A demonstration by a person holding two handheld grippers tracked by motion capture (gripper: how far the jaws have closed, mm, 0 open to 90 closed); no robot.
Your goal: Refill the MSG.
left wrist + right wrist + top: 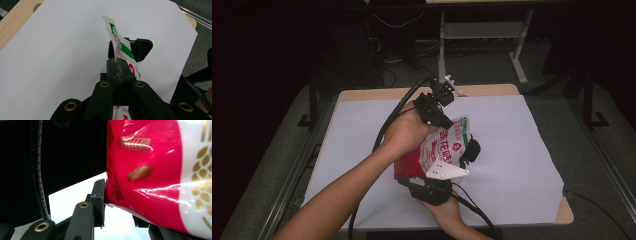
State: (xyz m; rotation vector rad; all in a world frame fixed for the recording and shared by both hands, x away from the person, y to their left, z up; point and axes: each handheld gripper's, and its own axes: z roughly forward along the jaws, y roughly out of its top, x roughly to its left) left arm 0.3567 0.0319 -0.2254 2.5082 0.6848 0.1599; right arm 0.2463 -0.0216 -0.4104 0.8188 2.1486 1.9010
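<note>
One snack bag [447, 145], two grippers clamped on it, one table [512, 130]

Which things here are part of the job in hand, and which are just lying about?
Part of the job:
- red and white snack bag, held above the table
- left hand-held gripper, shut on the bag's top edge
- right hand-held gripper, gripping the bag's red lower end

Just there:
- white sheet covering the table
- wooden table
- metal frame on the floor beyond
</note>
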